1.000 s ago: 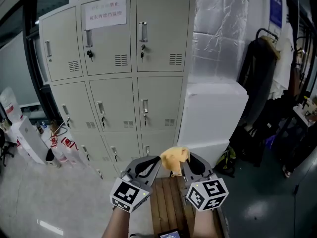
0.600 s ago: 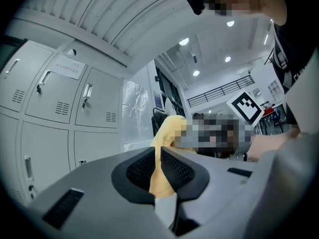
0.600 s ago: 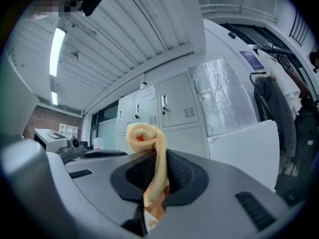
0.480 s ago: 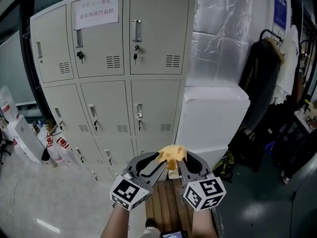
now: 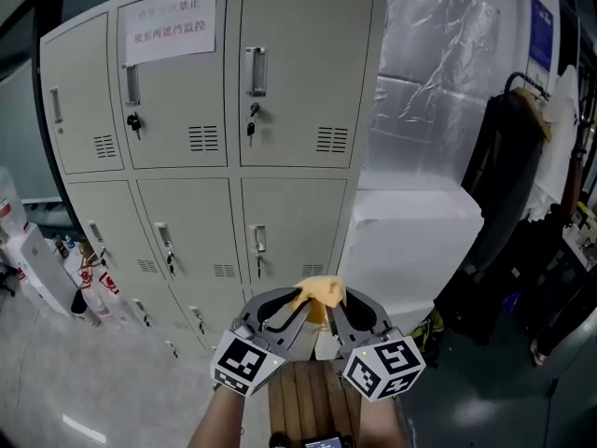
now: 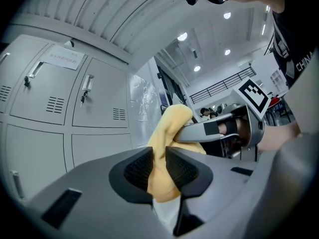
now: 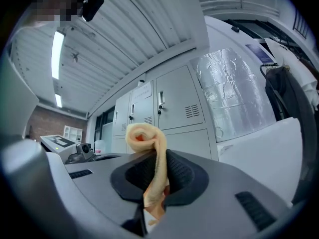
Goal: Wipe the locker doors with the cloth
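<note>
While both sets of jaws are clamped on the same yellow cloth, the left gripper and right gripper sit side by side with tips nearly meeting, probably to bunch it into a wiping pad. Both forearms reach forward, held low and near. The locker doors stand farther off to the left, untouched.
</note>
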`<move>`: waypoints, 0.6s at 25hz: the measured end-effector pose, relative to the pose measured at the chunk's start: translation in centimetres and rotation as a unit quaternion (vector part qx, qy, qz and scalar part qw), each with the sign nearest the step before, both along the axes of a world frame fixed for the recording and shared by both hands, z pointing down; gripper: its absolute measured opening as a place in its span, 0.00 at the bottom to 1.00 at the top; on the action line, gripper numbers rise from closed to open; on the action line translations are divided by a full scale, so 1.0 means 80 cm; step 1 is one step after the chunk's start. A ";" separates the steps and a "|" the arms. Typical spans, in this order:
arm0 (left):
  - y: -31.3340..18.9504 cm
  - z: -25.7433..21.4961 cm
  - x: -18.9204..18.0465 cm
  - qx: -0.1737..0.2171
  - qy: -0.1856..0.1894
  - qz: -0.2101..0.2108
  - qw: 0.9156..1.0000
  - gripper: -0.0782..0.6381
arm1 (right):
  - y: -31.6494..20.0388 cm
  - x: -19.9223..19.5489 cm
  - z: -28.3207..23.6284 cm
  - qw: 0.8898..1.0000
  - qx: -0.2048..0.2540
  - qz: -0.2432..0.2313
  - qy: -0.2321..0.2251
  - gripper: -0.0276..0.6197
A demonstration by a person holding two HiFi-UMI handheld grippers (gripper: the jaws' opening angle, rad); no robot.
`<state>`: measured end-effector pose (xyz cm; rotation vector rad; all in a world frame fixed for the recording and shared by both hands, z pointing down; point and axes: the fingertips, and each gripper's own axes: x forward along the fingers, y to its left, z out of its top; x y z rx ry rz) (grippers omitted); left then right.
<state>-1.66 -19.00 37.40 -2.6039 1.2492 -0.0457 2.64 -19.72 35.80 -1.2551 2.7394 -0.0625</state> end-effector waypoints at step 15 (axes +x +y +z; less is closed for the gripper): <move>-0.100 -0.017 -0.021 -0.009 0.021 -0.063 0.998 0.17 | -0.108 -0.025 -0.015 0.998 0.013 -0.060 0.005 0.14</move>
